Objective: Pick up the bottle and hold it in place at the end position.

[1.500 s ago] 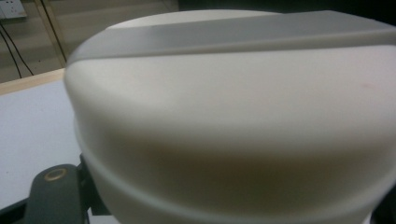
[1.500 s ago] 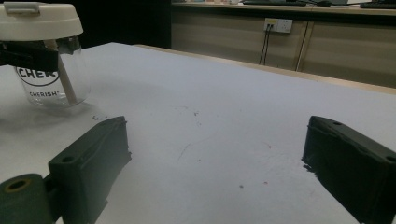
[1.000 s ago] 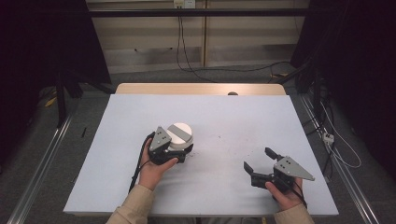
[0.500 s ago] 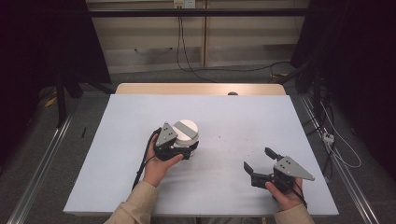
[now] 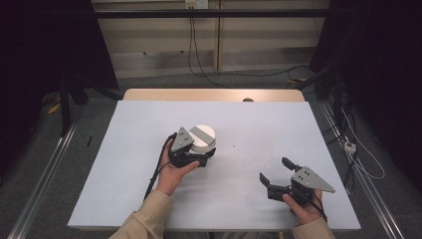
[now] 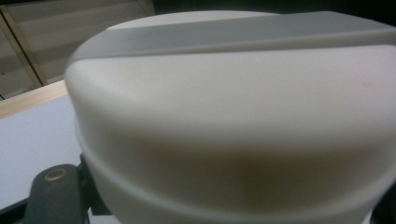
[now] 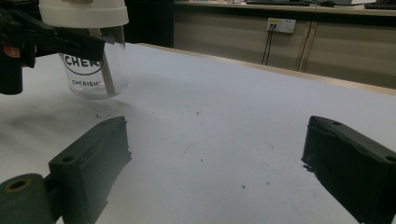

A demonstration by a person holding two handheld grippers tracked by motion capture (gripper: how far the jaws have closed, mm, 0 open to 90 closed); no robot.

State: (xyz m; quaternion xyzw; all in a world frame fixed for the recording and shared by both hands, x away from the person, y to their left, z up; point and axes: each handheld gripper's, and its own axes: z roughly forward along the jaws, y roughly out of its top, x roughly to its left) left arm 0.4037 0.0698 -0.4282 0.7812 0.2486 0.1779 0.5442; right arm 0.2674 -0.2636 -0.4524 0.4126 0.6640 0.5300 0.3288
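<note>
Gripping jar (image 5: 203, 140), left tool (image 5: 199, 155)

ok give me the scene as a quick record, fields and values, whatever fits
surface: white table
object: clear glass jar with white lid, upright, printed lettering on the glass
left gripper: at the jar, jaws on either side just below the lid; contact unclear
right gripper: open, holding nothing, low over the table, apart from the jar
background: wall socket with cables
</note>
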